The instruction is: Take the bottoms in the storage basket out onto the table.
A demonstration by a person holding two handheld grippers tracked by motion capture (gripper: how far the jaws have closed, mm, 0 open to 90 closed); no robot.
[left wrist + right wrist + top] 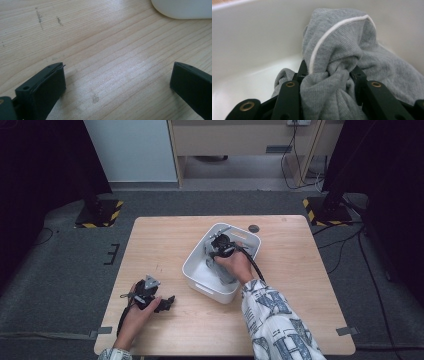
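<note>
While pinching a bunched grey garment (pixel 332 75) with white piping, right gripper (pixel 220 251) reaches down into the white tub (pixel 197 285), jaws drawn in on the cloth from both sides. Tub walls close around the gripper, near wall pale and curved just behind the cloth. Tub near the table's (pixel 160 232) middle, toward the far edge; broad bare wood to its left and in front. Left gripper (pixel 162 303) resting near the front-left edge, well apart from the tub, jaws spread wide over bare wood with nothing between. Tub corner (pixel 182 8) cut off at the top of the left gripper view. Lower folds of the garment hidden behind the jaws; overall shape hard to make out.
</note>
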